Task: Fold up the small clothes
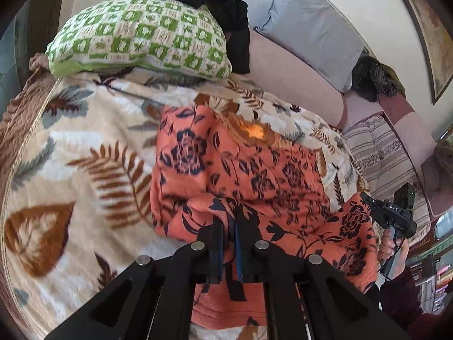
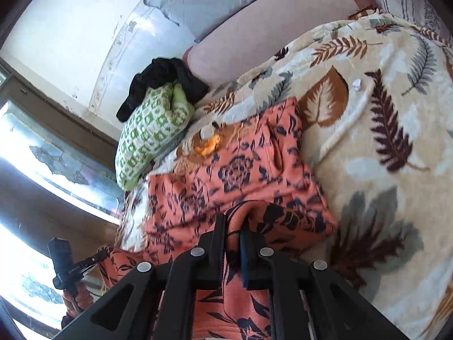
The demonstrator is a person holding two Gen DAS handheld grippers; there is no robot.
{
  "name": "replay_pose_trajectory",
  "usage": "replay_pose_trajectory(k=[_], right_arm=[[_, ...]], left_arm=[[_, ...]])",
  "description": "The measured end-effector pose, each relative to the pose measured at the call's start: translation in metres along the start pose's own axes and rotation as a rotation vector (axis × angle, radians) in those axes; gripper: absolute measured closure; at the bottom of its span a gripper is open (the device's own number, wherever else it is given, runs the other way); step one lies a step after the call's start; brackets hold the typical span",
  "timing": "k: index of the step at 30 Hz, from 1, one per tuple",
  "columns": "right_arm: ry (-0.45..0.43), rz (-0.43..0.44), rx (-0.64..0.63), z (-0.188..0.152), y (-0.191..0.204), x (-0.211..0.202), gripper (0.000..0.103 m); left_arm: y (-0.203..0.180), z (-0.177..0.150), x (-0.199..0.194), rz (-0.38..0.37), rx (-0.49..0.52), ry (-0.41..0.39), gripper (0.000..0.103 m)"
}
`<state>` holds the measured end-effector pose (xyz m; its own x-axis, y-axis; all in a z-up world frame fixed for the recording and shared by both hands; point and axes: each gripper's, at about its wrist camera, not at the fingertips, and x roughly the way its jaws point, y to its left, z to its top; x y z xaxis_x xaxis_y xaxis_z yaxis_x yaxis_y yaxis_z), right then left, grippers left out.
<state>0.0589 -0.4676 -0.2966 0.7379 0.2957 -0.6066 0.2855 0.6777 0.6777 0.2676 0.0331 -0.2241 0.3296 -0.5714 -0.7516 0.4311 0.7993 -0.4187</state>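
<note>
An orange garment with dark blue flowers (image 1: 254,170) lies on a cream leaf-print blanket (image 1: 85,141). My left gripper (image 1: 230,221) is shut on the garment's near edge, which is pinched between the jaws. My right gripper (image 2: 235,226) is shut on another part of the near edge of the same garment (image 2: 235,170). The right gripper also shows in the left wrist view (image 1: 368,198) at the garment's right side. The left gripper shows in the right wrist view (image 2: 99,256) at the garment's lower left corner. The near edge is lifted off the blanket (image 2: 382,141).
A green checked bundle (image 1: 141,39) with a black cloth (image 1: 215,5) on it lies behind the garment. A grey pillow (image 1: 311,28) leans on the pink sofa back (image 1: 291,79). A striped cloth (image 1: 379,153) lies at the right.
</note>
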Motion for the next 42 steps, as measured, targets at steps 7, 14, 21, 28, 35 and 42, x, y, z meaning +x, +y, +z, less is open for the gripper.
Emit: replay_pose_trajectory(k=[7, 14, 21, 28, 35, 42], right_arm=[[-0.041, -0.094, 0.240, 0.102, -0.068, 0.096, 0.090], [-0.206, -0.146, 0.296, 0.099, -0.110, 0.092, 0.040], [0.015, -0.140, -0.263, 0.033, 0.013, 0.108, 0.041], [0.120, -0.308, -0.313, 0.037, 0.031, 0.212, 0.045], [-0.152, -0.292, -0.250, 0.122, 0.072, 0.211, 0.045], [0.280, -0.089, -0.488, -0.004, 0.123, 0.233, 0.045]], left_arm=[[0.050, 0.095, 0.116, 0.188, -0.148, -0.006, 0.092], [0.062, 0.048, 0.092, 0.233, -0.283, -0.279, 0.079], [0.012, -0.024, 0.078, 0.317, -0.300, -0.312, 0.049], [0.003, -0.018, 0.135, 0.422, -0.074, -0.124, 0.050], [0.029, -0.005, 0.121, 0.406, -0.183, -0.171, 0.049], [0.041, -0.010, 0.101, 0.393, -0.283, -0.209, 0.049]])
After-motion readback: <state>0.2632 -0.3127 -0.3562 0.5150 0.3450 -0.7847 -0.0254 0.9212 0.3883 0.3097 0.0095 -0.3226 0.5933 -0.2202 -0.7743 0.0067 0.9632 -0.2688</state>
